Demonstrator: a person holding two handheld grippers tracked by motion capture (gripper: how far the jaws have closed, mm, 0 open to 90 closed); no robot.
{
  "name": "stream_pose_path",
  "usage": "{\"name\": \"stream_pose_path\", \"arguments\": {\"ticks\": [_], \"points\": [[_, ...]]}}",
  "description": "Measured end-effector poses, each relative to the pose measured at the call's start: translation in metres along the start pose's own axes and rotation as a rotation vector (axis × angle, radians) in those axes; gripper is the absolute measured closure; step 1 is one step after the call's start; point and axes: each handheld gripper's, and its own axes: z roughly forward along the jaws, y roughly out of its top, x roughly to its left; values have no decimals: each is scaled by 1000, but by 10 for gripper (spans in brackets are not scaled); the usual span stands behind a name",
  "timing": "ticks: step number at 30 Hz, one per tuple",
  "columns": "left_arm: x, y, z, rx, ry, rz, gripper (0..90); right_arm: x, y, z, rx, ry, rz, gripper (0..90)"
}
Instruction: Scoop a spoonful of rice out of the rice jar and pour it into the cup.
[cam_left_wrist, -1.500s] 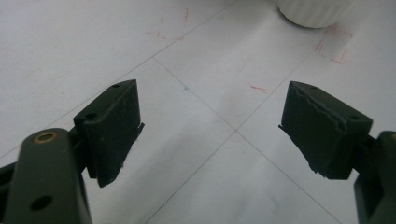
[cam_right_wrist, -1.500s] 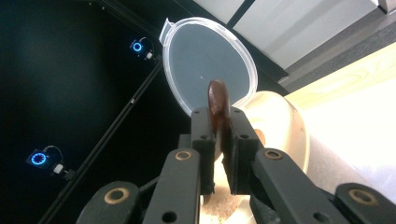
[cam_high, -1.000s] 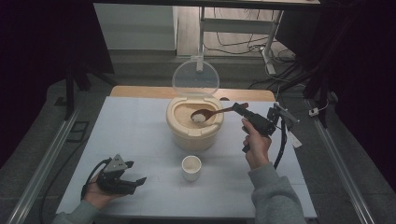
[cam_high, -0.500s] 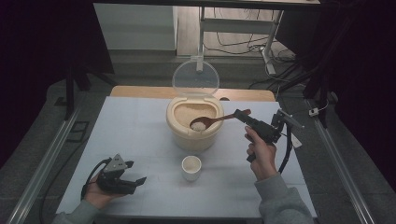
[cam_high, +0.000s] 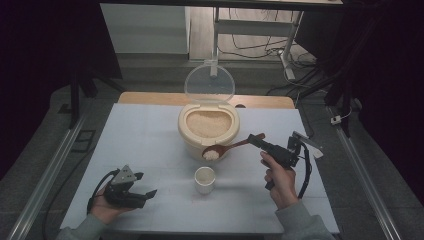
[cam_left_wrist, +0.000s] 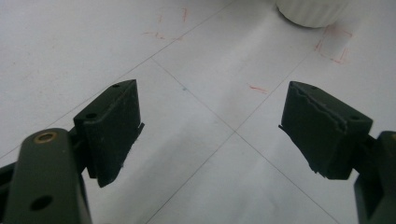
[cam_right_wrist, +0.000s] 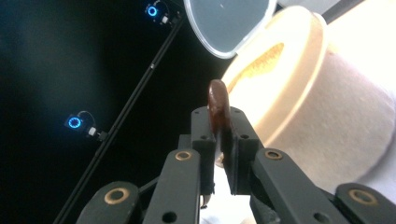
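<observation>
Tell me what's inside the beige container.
The beige container holds rice, its surface showing through the open top. How deep it goes is hidden by the walls.

Rice container (cam_high: 208, 131) at table (cam_high: 140, 130) centre, lid (cam_high: 209, 82) upright behind. Cup (cam_high: 205, 179) just in front. Spoon (cam_high: 227, 148) over the container's front rim, perhaps above the cup, held from the right by right gripper (cam_high: 254, 140). Left gripper (cam_high: 145, 185) resting near the front-left corner.
</observation>
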Motion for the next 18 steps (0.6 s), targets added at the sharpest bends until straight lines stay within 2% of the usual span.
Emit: {"name": "stream_pose_path", "arguments": {"ticks": [4,12,18], "points": [[0,0,0,2,0,0,196,-4,-7,-1,26,-13,-7,829],[0,0,1,4,-1,1,196,-9,-17,3,65,-74,-65,829],[1,-1,1,5,-1,0,195,-8,-21,11,83,-122,-146,829]]}}
